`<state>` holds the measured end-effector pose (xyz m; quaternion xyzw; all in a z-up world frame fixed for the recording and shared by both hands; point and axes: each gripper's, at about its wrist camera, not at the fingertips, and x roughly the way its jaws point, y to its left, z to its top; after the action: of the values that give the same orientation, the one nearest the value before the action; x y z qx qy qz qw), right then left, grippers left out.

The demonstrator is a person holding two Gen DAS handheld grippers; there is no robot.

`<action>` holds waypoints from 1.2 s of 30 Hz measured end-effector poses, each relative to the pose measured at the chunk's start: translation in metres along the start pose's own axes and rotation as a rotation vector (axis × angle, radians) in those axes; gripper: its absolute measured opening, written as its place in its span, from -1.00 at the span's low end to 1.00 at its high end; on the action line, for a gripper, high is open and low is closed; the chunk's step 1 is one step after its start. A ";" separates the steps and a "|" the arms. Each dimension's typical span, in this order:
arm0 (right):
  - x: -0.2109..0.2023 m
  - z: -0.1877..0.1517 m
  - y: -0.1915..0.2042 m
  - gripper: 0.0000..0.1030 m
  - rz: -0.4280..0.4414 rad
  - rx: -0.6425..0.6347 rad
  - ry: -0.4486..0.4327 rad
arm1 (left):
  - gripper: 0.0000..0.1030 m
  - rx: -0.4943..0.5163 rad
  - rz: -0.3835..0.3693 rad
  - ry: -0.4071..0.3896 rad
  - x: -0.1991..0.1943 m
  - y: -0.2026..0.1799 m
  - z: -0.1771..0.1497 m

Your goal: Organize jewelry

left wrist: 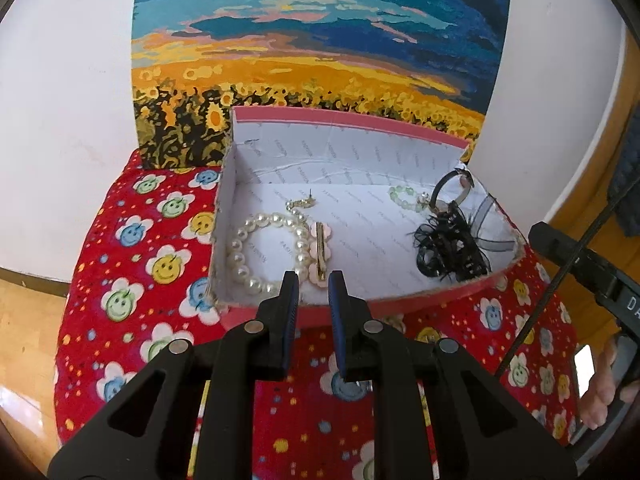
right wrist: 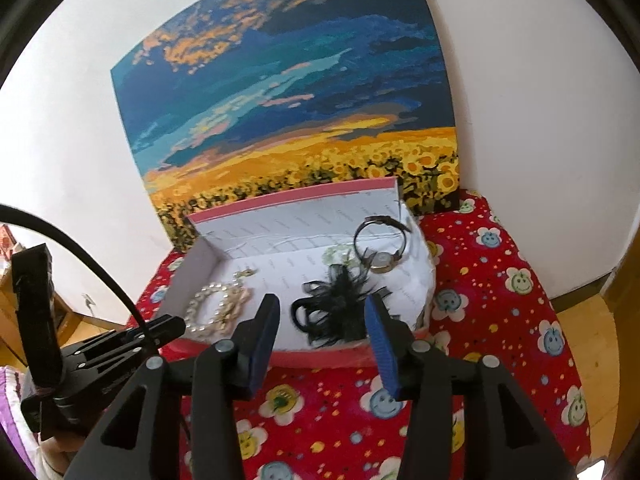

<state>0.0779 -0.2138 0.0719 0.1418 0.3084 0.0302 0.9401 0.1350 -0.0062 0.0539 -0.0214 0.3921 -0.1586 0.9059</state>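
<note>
An open pink cardboard box with a white printed lining (left wrist: 360,305) is seen mid-frame. At its left lie a white pearl bracelet (left wrist: 256,254) and a pink flower hair clip with a gold bar (left wrist: 320,250); at its right, a black feathered hair accessory (left wrist: 448,250), a pale green bead bracelet (left wrist: 404,196) and a dark-strapped wristwatch (right wrist: 380,246).

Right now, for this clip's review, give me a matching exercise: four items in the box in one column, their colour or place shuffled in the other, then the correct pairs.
Column one:
1. pearl bracelet
2. feather hair piece
3. wristwatch
4. green bead bracelet

Column two:
A. black, front right of the box
B. pale green, lying near the watch
C. white, front left of the box
D. dark strap, propped against the right wall

Pairs: 1-C, 2-A, 3-D, 4-B
</note>
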 end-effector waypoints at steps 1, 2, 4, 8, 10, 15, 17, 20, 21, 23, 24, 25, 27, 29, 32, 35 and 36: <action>-0.002 0.000 0.001 -0.05 0.002 -0.004 -0.001 | -0.73 0.002 -0.002 0.006 -0.002 0.000 -0.002; -0.005 -0.002 0.003 -0.02 0.002 -0.013 -0.001 | -0.73 0.005 -0.004 0.013 -0.005 -0.001 -0.004; -0.008 -0.005 0.006 0.00 -0.002 -0.030 0.003 | -0.73 0.005 0.000 0.023 -0.009 -0.003 -0.010; -0.012 -0.014 0.008 0.00 0.006 -0.032 0.019 | -0.73 -0.006 0.002 0.038 -0.015 -0.004 -0.023; -0.012 -0.020 0.010 0.01 0.000 -0.048 0.029 | -0.73 -0.012 0.007 0.031 -0.018 -0.004 -0.029; -0.007 -0.039 0.014 0.01 -0.009 -0.066 0.074 | -0.73 -0.017 0.016 0.045 -0.020 0.001 -0.040; -0.004 -0.046 0.016 0.01 -0.006 -0.070 0.094 | -0.73 -0.016 0.010 0.056 -0.017 0.002 -0.044; 0.003 -0.056 0.020 0.01 -0.006 -0.081 0.129 | -0.73 -0.016 0.016 0.068 -0.013 0.004 -0.050; 0.007 -0.060 0.022 0.01 -0.003 -0.084 0.143 | -0.73 -0.015 0.019 0.069 -0.012 0.004 -0.051; 0.012 -0.065 0.025 0.01 0.004 -0.089 0.162 | -0.73 -0.008 0.027 0.070 -0.008 0.005 -0.054; 0.015 -0.067 0.027 0.01 0.004 -0.095 0.170 | -0.73 -0.001 0.040 0.071 -0.005 0.005 -0.055; 0.017 -0.069 0.030 0.01 0.002 -0.104 0.177 | -0.73 0.003 0.053 0.072 -0.003 0.005 -0.056; 0.024 -0.074 0.035 0.00 0.001 -0.123 0.196 | -0.73 0.002 0.066 0.072 0.001 0.005 -0.058; 0.028 -0.077 0.038 -0.05 0.003 -0.136 0.209 | -0.73 -0.012 0.048 0.072 0.004 0.008 -0.059; 0.036 -0.079 0.042 -0.12 0.001 -0.151 0.221 | -0.73 -0.013 0.035 0.069 0.008 0.009 -0.059; 0.044 -0.079 0.041 -0.22 -0.010 -0.159 0.229 | -0.73 -0.006 0.051 0.067 0.011 0.010 -0.059; 0.048 -0.078 0.041 -0.24 -0.009 -0.158 0.235 | -0.73 -0.008 0.049 0.069 0.012 0.010 -0.059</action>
<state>0.0717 -0.1481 -0.0039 0.0615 0.4136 0.0664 0.9059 0.1030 0.0047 0.0025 -0.0100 0.4241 -0.1356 0.8953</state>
